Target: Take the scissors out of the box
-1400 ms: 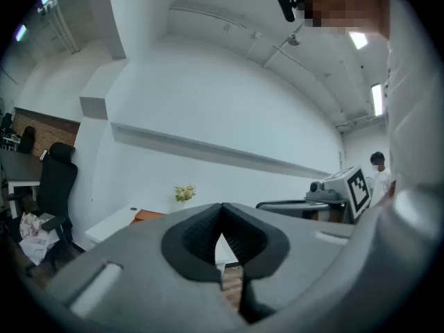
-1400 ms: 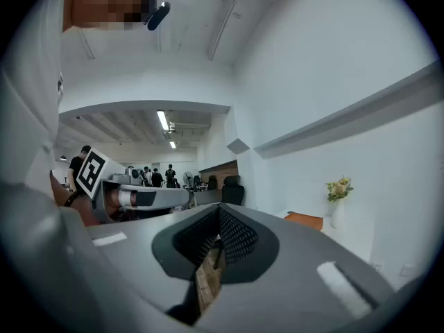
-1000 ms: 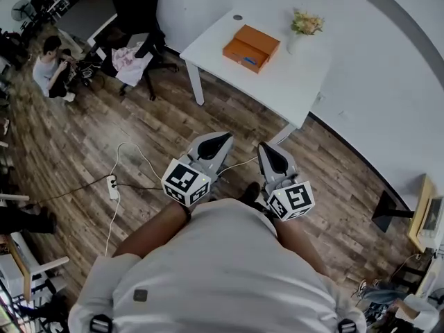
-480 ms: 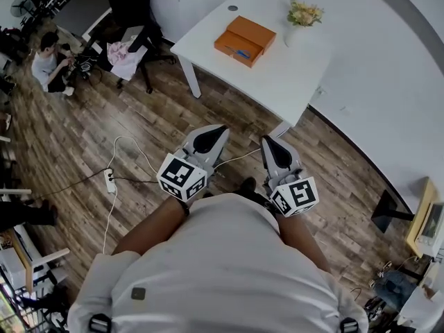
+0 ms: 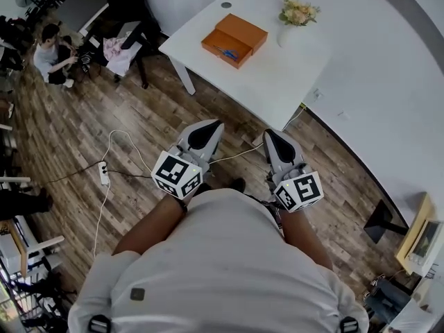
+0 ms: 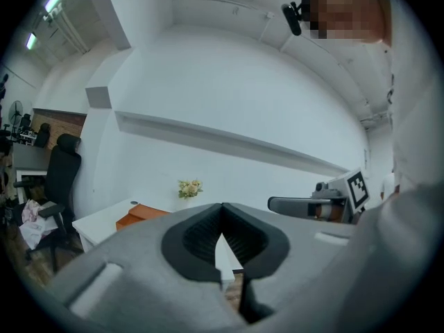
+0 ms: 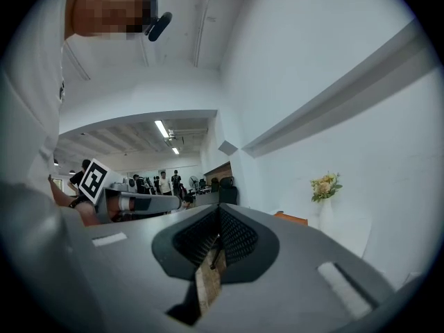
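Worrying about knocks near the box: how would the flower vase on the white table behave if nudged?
The vase looks narrow and upright with flowers spreading above it, so probably top-heavy and apt to tip. Its smooth white surface suggests ceramic or glass: likely fragile, perhaps slippery. It stands apart from the orange box, which lowers the risk.

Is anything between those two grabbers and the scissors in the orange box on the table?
Nothing visible is. The left gripper and right gripper, both shut and empty, are well short of the white table; only wooden floor lies between. The scissors lie uncovered in the orange box.
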